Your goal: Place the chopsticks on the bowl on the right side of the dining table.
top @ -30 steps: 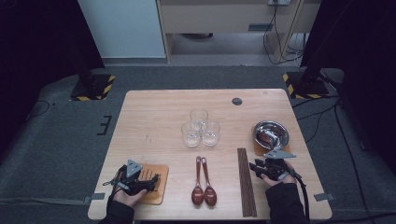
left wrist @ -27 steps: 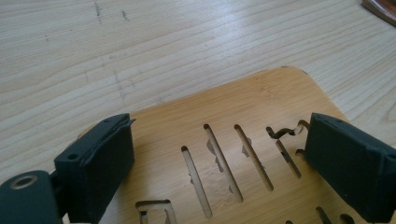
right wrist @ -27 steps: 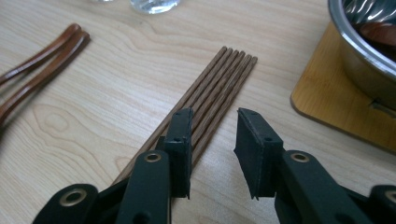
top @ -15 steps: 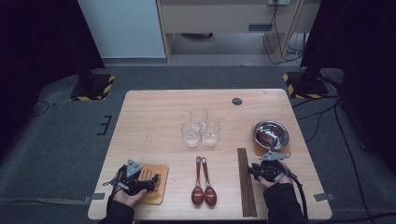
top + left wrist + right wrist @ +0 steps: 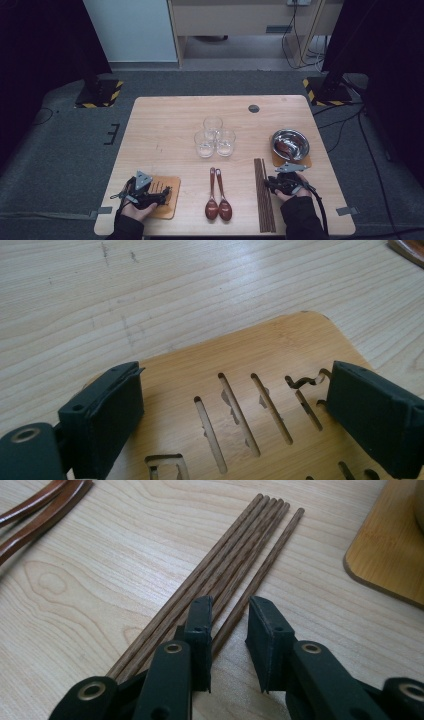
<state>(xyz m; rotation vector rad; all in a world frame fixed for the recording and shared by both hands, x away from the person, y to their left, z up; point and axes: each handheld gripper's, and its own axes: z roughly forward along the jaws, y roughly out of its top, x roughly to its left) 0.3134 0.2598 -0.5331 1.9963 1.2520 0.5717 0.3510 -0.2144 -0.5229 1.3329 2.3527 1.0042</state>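
A bundle of several dark wooden chopsticks (image 5: 264,195) (image 5: 225,555) lies lengthwise at the right front of the table. My right gripper (image 5: 270,184) (image 5: 230,602) reaches them from the right. Its jaws have just been closing and stand narrow but open. The outermost chopstick (image 5: 270,562) runs between them, with a sliver of gap still showing. At the front left my left gripper (image 5: 159,192) (image 5: 237,375) rests low over a slotted wooden coaster (image 5: 169,202) (image 5: 260,350). Its jaws are spread wide, with nothing held between them.
Three clear glasses (image 5: 214,137) cluster at mid-table. Two brown spoons (image 5: 218,200) (image 5: 40,510) lie side by side left of the chopsticks. A metal bowl (image 5: 290,144) sits on a second coaster (image 5: 302,162) (image 5: 390,555) behind my right hand. A dark round disc (image 5: 254,108) lies near the far edge.
The right gripper has shifted slightly left toward the chopsticks and its jaws have narrowed. The left hand and gripper have stayed put.
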